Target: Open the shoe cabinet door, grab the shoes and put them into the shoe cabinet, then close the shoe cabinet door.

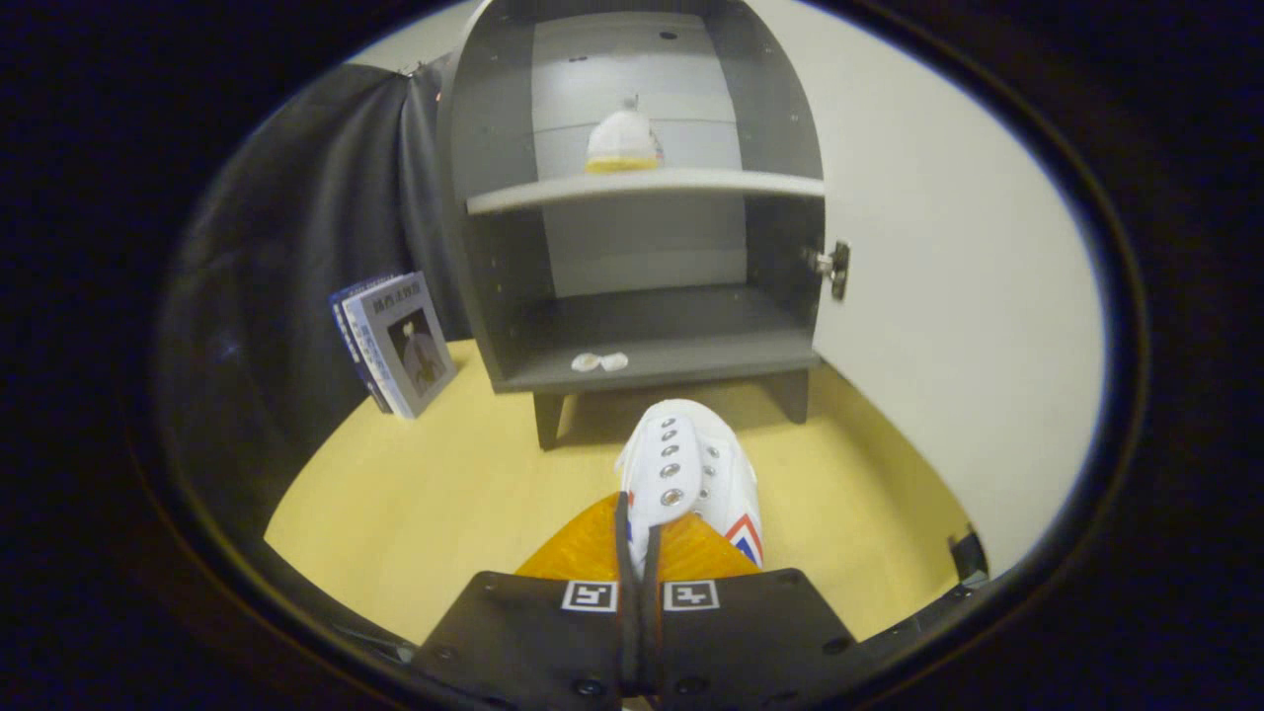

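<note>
While its fingers pinch the heel edge of a white shoe [691, 474], the tool [639, 548] holds it above the yellow floor [415, 494] | shoe's toe points at the shoe cabinet [632, 237] just ahead | cabinet door [948, 296] swung open | another shoe [622, 143] on upper shelf | books [395, 341] lean beside cabinet

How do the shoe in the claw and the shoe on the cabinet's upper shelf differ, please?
The near shoe is gripped at its rear edge by the shut claw, above the yellow floor; the far shoe rests on the upper shelf. The near shoe shows red and blue trim; the far one a yellow sole. Both are white.
</note>
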Motion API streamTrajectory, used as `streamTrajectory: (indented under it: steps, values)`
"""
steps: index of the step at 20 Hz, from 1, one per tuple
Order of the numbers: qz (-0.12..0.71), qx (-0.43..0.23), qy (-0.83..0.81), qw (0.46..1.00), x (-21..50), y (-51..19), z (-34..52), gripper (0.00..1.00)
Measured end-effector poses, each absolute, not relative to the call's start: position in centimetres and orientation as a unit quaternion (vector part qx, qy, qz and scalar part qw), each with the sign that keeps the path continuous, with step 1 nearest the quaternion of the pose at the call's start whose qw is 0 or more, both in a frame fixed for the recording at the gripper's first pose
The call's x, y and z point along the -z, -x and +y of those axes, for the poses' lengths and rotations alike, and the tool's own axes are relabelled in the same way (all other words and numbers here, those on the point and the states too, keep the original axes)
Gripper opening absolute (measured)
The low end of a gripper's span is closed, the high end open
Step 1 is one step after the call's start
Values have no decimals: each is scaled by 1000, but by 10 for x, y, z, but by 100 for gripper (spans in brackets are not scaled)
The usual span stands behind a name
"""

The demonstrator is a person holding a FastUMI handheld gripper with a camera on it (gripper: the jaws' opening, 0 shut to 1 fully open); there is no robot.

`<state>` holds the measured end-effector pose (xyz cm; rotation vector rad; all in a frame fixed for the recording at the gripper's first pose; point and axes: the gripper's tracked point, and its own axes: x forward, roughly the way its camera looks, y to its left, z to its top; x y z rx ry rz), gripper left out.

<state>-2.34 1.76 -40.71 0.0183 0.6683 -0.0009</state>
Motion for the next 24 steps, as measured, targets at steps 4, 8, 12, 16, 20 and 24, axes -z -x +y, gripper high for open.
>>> streamTrajectory:
  steps: [4,8,12,16,20,24]
  values:
    - [279,27,9,960,315,-3,16,3]
    - [251,46,7,967,258,-43,12,3]
    - [246,39,22,968,235,-94,3,3]
    - [234,25,22,972,225,-163,-7,3]
    - [242,13,26,970,235,-238,-25,3]
    - [261,6,16,965,263,-302,-46,3]
